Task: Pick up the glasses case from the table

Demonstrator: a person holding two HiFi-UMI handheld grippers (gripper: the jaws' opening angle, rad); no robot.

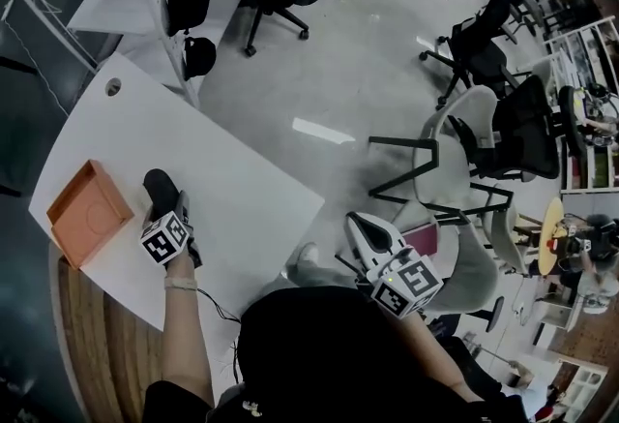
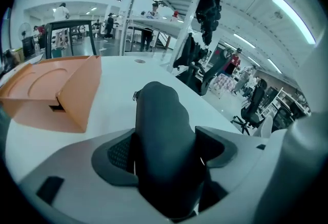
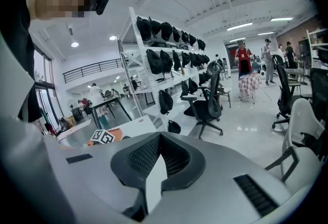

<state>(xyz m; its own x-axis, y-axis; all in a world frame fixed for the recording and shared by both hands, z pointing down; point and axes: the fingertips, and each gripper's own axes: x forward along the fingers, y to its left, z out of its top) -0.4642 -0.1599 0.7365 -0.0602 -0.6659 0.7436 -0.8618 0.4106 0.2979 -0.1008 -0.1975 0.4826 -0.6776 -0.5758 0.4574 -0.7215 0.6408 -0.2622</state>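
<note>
The orange tray [image 1: 89, 211] sits at the left end of the white surface [image 1: 237, 194], near its edge. Just right of it lies the dark case [image 2: 163, 138], close to the tray, though I cannot tell whether they touch.

The left claw [image 1: 169, 208] is already on the case. In the left gripper view the jaws stand either side of it with both pads against its flanks, clamped across the narrow width. The long axis runs straight out along the claw's own line, away from the person. The near end is sunk deep between the jaws and the rounded far end pokes out ahead.

Whether the case has left the surface yet is not clear from these views. The grip looks made, so a plain upward lift is probably what remains. With so much of the case reaching beyond the pads, it may tip nose-down as it rises.

The right claw [image 3: 160, 138] is well off to the right, past the surface edge over the floor. Its jaws are closed tip to tip on nothing.
</note>
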